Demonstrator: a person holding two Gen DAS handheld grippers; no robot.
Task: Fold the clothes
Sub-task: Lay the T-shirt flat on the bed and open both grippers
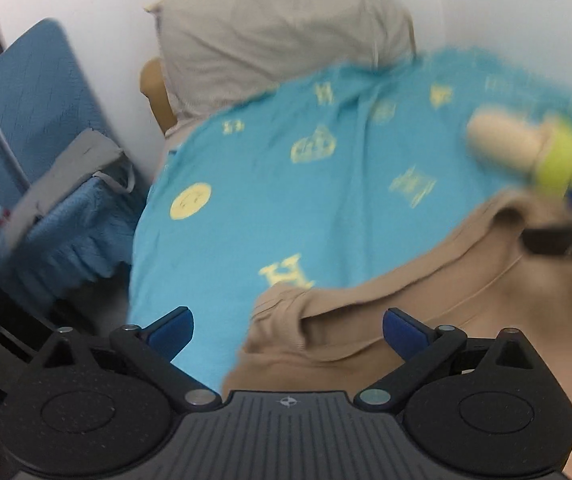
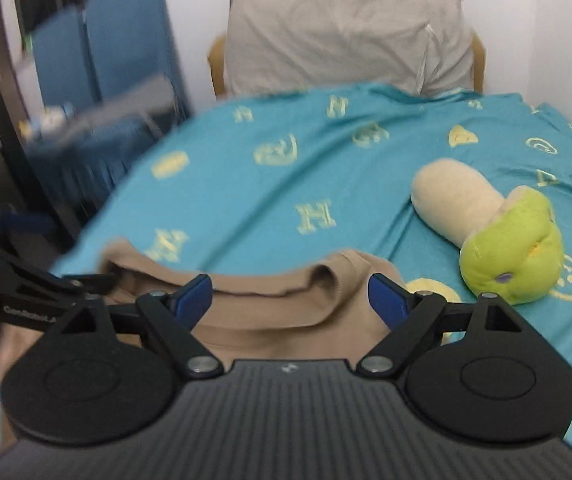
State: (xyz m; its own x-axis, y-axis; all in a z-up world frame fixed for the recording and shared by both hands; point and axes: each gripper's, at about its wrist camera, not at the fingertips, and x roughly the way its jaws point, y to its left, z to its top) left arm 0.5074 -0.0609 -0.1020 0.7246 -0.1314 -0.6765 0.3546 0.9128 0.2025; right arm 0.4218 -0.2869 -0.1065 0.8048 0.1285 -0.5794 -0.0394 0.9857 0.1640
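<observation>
Reading the scene off both wrist views:

garment: tan garment (image 2: 281, 312) lies bunched on the bed (image 2: 245, 184), on the turquoise printed sheet, at the near edge.
long axis: its folded top edge runs crosswise to both tongs, side to side in each view.
right tongs: right tongs (image 2: 290, 298) released, jaws spread wide; blue pads stand either side of the folded edge, nothing pinched. The cloth sits directly ahead and just below them.
left tongs: left tongs (image 1: 288, 330) also released, jaws wide; the garment's left corner lies just ahead, between the pads and off to their right. Bare sheet under the left pad.
which is nearer: judged about equal; each set of tongs sits over its own end of the same edge. The left set shows at the left margin of the right wrist view, near that corner.
next move: probably a two-point pinch on that edge, one corner each; both need to drop a little onto the cloth first.
clutter: plush toy (image 2: 490, 232) lies on the sheet right of the garment, apart from it; pillow (image 2: 346, 36) at the far end.
risk: layers are bunched, so a pinch may take more than one.
</observation>
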